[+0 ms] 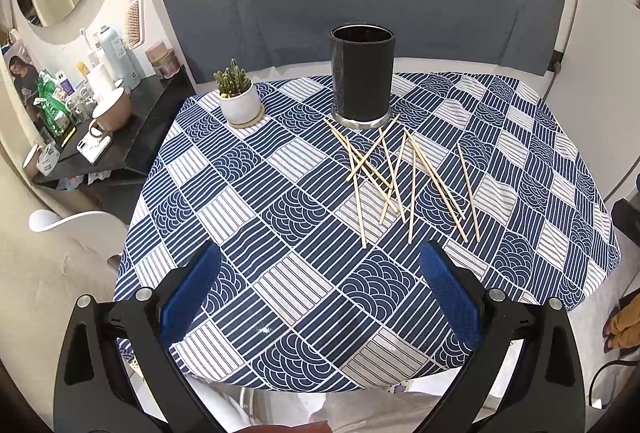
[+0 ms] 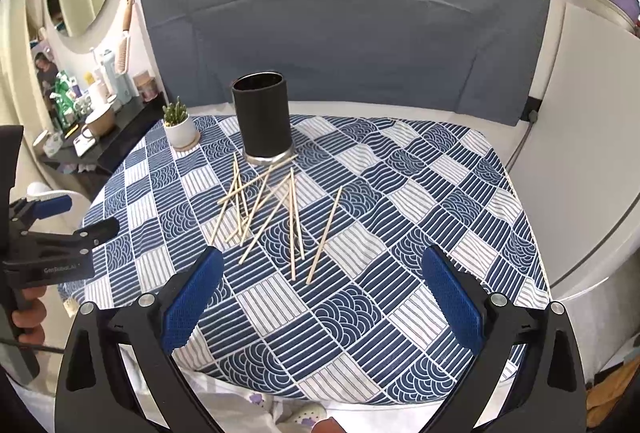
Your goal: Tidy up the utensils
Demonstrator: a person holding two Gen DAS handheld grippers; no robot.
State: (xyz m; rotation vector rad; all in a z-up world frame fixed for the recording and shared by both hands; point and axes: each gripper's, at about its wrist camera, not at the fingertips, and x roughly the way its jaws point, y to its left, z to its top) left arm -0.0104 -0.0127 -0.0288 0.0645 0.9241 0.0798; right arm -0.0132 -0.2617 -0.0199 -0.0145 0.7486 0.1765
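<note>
pale thin chopsticks (image 1: 400,177) scattered crisscross before black holder (image 1: 362,79), both tools spread

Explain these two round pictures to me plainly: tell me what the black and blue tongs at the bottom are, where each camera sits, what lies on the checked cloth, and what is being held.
There is no robot here. A person holds a hand tool in each hand, each with two blue-padded fingers and a wide-angle camera looking along them, hence the round, bent pictures. One picture looks out over the left gripper, the other over the right gripper; the right view also catches the left tool at its left edge. Both are open and hold nothing. On the blue patterned tablecloth a loose heap of wooden chopsticks lies crisscrossed in front of an upright black holder, with no sticks showing above its rim. A small potted cactus stands to its left.
</note>
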